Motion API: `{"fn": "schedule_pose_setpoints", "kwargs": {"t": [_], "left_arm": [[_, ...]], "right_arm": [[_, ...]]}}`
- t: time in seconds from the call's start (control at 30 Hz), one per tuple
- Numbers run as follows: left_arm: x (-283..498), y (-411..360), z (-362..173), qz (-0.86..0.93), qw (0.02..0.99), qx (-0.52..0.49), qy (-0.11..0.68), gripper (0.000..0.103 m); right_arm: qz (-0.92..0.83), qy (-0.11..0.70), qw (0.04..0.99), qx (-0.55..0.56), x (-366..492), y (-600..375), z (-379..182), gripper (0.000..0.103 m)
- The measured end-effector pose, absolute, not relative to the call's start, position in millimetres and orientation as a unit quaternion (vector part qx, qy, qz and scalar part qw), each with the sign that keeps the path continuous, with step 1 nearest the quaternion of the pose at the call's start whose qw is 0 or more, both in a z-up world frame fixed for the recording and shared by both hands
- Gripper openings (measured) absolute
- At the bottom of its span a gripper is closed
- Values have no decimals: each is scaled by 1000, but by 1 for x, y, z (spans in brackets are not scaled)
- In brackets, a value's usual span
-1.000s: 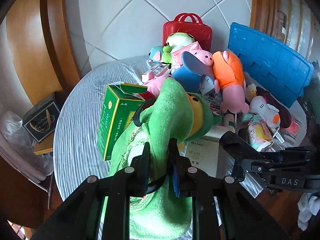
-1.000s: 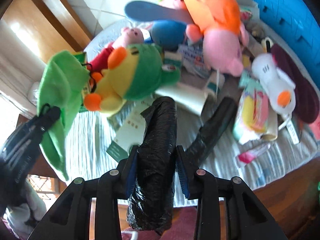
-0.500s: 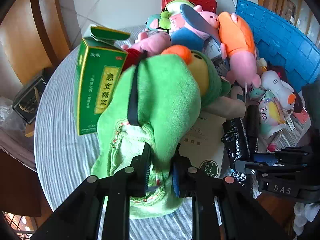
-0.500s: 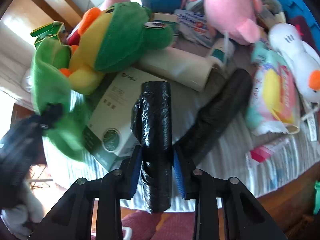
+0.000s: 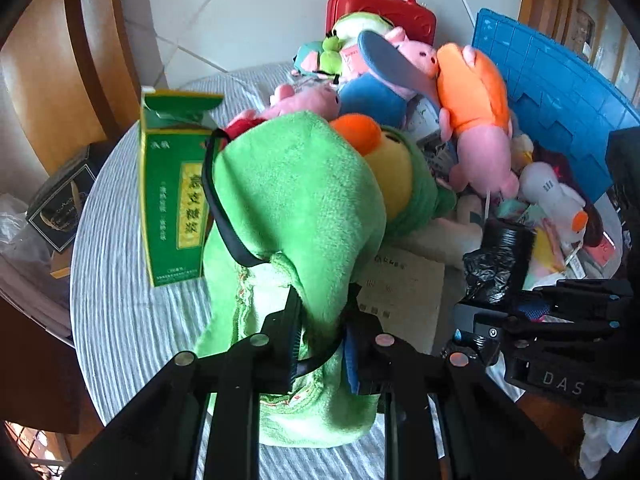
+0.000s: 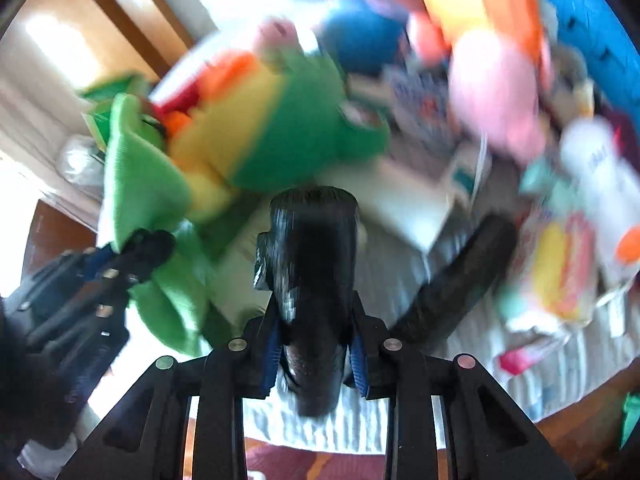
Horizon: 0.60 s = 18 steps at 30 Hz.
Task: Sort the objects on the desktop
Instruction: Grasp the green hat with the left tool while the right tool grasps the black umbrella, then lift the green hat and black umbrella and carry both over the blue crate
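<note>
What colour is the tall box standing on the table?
Green with a yellow label, the box shows best in the left wrist view.

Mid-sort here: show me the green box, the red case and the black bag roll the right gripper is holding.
green box [image 5: 174, 200], left wrist view, on its front face beside the yellow label.
red case [image 5: 416, 20], left wrist view, on its upper body below the handles.
black bag roll [image 6: 314, 256], right wrist view, on its middle.

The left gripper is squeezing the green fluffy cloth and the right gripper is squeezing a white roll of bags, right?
Not quite. The roll of bags in the right gripper is black, not white; the right wrist view shows it clamped between the jaws. The rest holds: the left gripper is squeezing the green fluffy cloth.
</note>
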<state>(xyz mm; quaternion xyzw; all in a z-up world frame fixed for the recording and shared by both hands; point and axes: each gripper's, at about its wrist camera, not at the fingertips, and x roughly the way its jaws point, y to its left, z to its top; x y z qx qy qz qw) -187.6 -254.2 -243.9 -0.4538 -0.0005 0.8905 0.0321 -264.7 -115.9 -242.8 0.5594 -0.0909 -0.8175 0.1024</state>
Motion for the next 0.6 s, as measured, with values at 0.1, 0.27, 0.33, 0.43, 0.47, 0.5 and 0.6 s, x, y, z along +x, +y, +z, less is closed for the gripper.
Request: {"fn": "schedule_pose_setpoints", "kwargs": {"t": [0.1,0.27,0.33,0.43,0.47,0.5,0.6], "left_arm": [[-181,-248,-207,910,34,-414,0,18],[-175,-233,-147,937,30,-349,7,18],[-174,-226,-130,943,25,-331,10,18],[-174,-216,-113,948,16,-317,13,18],[-174,-213,-110,949,15,-314,12,18],[-175,-211,-107,951,14,-310,11,18],[-175,-207,-102,953,11,-302,9,18]], "right_arm": [[-843,-83,114,519,-263,-113,-201,29],[-863,-57,167,474,-267,-98,-145,29],[-871,-52,176,455,-267,-90,-124,29],[-884,-42,184,429,-263,-79,-98,29],[-886,-40,185,423,-265,-78,-94,29],[-888,-37,188,418,-265,-74,-89,29],[-896,-27,186,402,-266,-66,-75,29]]}}
